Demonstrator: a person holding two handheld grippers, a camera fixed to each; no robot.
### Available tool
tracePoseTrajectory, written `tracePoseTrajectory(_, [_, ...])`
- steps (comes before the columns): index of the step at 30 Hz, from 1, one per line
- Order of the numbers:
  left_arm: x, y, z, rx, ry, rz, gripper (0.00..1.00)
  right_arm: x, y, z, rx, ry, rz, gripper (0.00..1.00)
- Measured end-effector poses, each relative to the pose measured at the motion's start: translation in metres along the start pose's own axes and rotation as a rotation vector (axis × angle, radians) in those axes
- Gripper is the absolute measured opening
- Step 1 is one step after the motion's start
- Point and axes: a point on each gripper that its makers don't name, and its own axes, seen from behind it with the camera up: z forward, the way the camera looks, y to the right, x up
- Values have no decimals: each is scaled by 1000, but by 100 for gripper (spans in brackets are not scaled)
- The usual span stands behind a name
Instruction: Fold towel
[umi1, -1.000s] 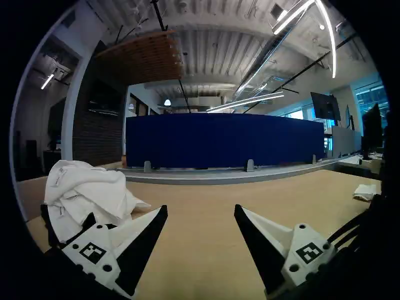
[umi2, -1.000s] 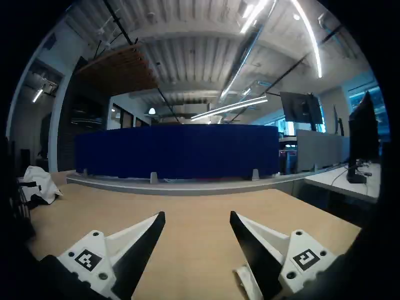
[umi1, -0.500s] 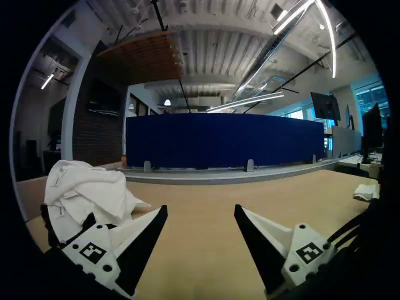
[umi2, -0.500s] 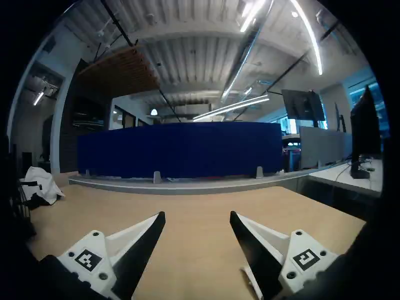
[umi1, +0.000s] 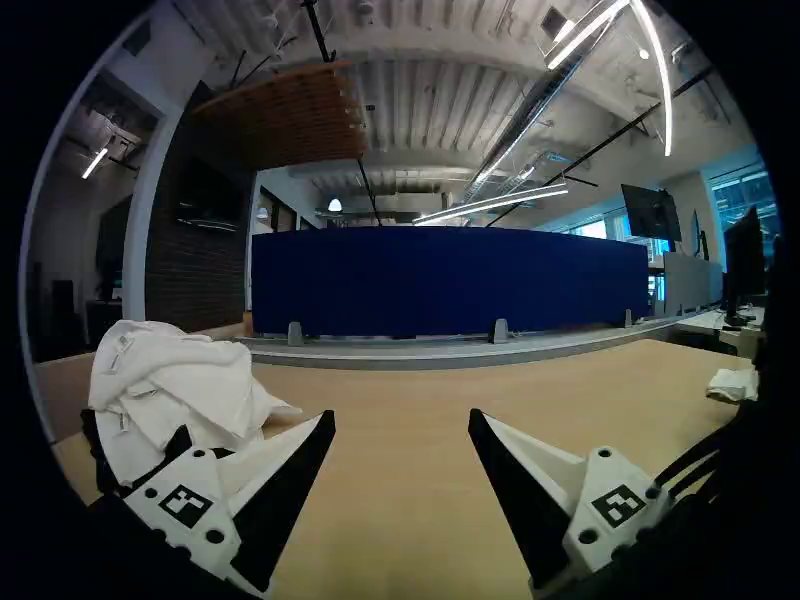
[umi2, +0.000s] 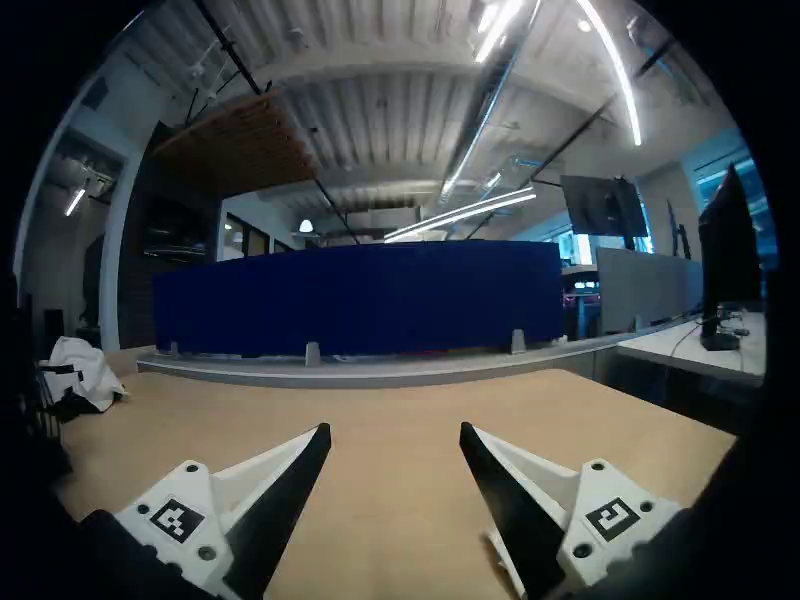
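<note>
Left gripper view: the left gripper (umi1: 400, 413) was held low over the wooden desk (umi1: 560, 385), its two fingers spread wide apart with nothing between them. The towel (umi1: 170, 390), white and crumpled into a loose heap, was seen lying on the desk to the left, just behind the left-hand finger (whether the finger touched the cloth could not be told). A smaller white cloth (umi1: 733, 383) was seen on the desk at the far right, well apart from the towel. A blue partition (umi1: 440, 280) was seen standing along the desk's far edge.

Right gripper view: the right gripper (umi2: 394, 426) was likewise held over bare desk (umi2: 400, 400), fingers parted and empty. The towel (umi2: 80, 370) was seen at the far left of the desk, well away from this gripper. The blue partition (umi2: 360, 300) was seen behind, and a dark monitor (umi2: 725, 260) stood on a neighbouring white desk (umi2: 690, 350) to the right.
</note>
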Motion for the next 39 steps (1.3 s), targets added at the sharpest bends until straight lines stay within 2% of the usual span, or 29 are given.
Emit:
tracePoseTrajectory(21, [0,0,0,0,0,0,99,-7,-4,3,-2,-6,-49,100])
tracePoseTrajectory(39, [0,0,1,0,0,0,99,-9,-3,2,-8,-6,-49,100])
